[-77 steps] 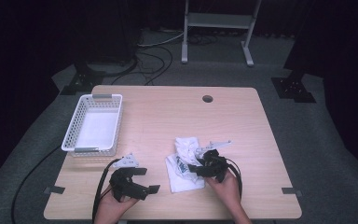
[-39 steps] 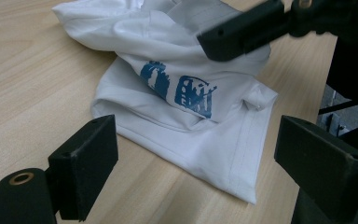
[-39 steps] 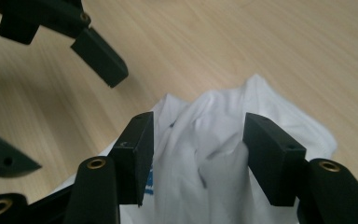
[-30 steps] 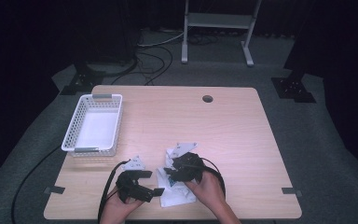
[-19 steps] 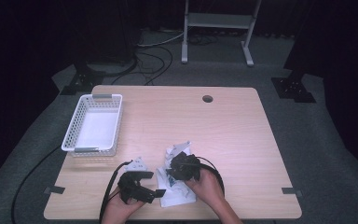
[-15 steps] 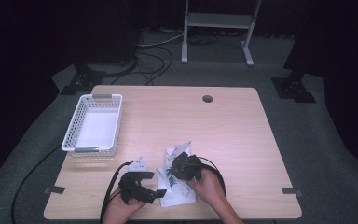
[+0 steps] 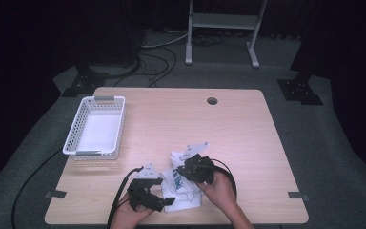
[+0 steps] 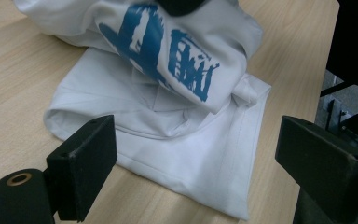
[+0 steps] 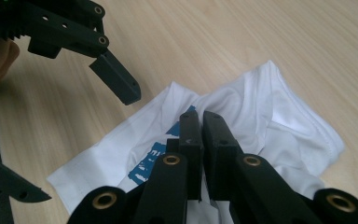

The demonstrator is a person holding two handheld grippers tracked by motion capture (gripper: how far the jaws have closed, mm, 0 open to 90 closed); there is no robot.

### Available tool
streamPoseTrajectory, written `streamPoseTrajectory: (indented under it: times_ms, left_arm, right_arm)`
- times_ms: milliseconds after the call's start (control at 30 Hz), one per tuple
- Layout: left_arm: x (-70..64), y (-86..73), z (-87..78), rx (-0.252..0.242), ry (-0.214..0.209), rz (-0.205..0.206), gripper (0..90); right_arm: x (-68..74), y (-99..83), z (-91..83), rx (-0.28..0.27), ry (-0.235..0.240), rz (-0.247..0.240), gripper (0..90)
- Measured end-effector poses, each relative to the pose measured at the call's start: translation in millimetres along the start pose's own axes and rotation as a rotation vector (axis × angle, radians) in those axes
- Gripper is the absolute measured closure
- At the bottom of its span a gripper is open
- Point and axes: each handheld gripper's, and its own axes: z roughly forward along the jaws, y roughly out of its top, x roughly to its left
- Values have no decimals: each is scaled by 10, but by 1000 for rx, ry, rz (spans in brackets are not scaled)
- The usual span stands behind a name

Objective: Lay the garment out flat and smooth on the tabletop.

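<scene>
A white T-shirt (image 7: 185, 200) with a blue print lies crumpled near the table's front edge. My right gripper (image 7: 183, 170) is shut on a fold of it. In the right gripper view the jaws of that gripper (image 9: 199, 120) meet over the shirt (image 9: 261, 107). In the left gripper view the printed fold (image 8: 177, 56) hangs above the flat lower layer (image 8: 177, 158). My left gripper (image 7: 161, 200) is at the shirt's left edge. Its jaws (image 8: 196, 135) stand wide open on either side of the cloth, holding nothing. The left gripper's jaw (image 9: 116, 79) also shows beyond the right gripper.
A white mesh basket (image 7: 95, 128), empty, stands at the table's left side. A round hole (image 7: 212, 101) is near the far edge. Bare wood stretches across the middle and right of the table (image 7: 248, 138). A cable (image 7: 119, 200) trails off the front.
My right gripper has pulled the shirt's fold leftward from where it lay spread, bunching the cloth. My left gripper has crept right, up to the shirt's edge.
</scene>
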Motion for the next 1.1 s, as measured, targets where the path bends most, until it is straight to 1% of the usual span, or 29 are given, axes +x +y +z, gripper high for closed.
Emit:
streamPoseTrajectory:
  times_ms: [33, 167, 267, 367, 433, 500, 700, 1100]
  left_arm:
    - [-2, 1, 6, 1, 0, 1, 117]
    - [0, 0, 21, 3, -3, 1, 117]
    - [4, -4, 24, 2, -2, -1, 117]
    - [12, -8, 22, -3, -1, -6, 117]
    - [13, -8, 21, -4, 0, -6, 117]
    - [13, -6, 17, -7, 2, -6, 117]
    - [15, -2, 4, -16, 7, -3, 117]
    - [9, 12, -20, -25, 14, 2, 117]
  right_arm:
    - [-12, -7, -26, -4, -4, -1, 870]
    - [-81, -54, -131, -23, -4, 21, 870]
    - [-140, -97, -214, -44, 15, 51, 870]
    - [-179, -133, -276, -54, 16, 63, 870]
    - [-204, -154, -314, -60, 7, 72, 870]
    - [-236, -175, -352, -69, 9, 82, 870]
    - [-297, -232, -455, -83, -4, 102, 870]
    - [-399, -389, -658, -86, -44, 139, 870]
